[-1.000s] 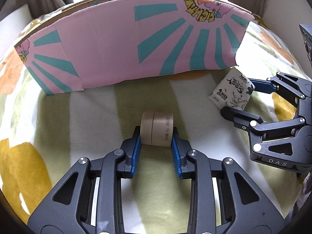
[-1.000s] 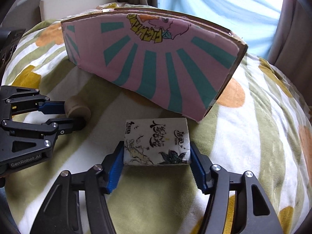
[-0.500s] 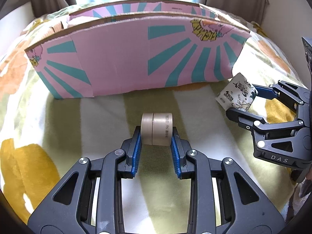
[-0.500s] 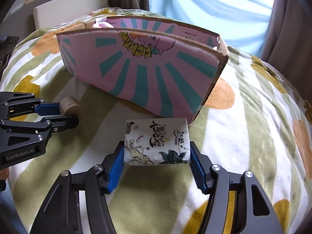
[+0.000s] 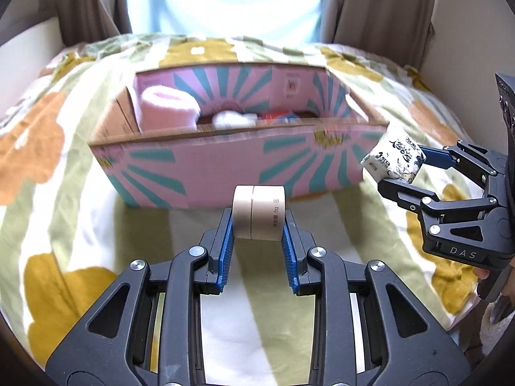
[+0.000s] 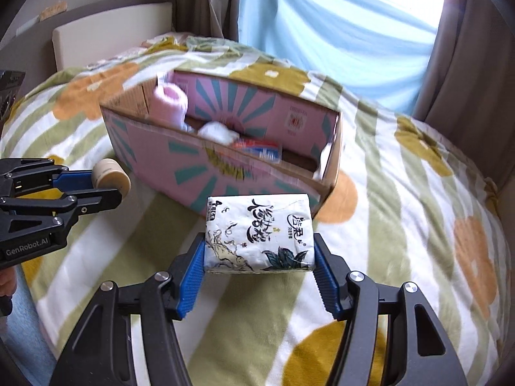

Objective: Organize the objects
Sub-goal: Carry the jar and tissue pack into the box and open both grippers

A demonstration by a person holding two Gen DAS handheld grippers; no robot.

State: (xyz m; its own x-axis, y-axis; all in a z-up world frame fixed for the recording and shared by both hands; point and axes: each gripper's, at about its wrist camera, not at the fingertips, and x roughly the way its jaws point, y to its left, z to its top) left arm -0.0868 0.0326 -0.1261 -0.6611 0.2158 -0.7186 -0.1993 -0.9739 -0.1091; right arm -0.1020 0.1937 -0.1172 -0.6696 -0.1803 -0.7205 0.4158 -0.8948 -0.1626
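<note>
My left gripper [image 5: 257, 225] is shut on a small beige round jar [image 5: 258, 212] and holds it in the air in front of the pink and teal cardboard box [image 5: 225, 164]. The jar also shows in the right wrist view [image 6: 109, 173]. My right gripper [image 6: 259, 251] is shut on a white tissue pack [image 6: 259, 233] with black print, held above the blanket near the box's right corner. The pack also shows in the left wrist view [image 5: 392, 157]. The open box [image 6: 199, 160] holds a pink roll [image 6: 170, 103], white fluffy things and a red and blue packet.
The box stands on a bed with a flowered blanket [image 6: 402, 193] in green, white, orange and mustard. Curtains and a bright window [image 6: 338, 22] are behind it. A white board [image 6: 109, 35] stands at the back left.
Both grippers have risen with their objects, so the box now looks lower and farther and its open top and contents have come into view.
</note>
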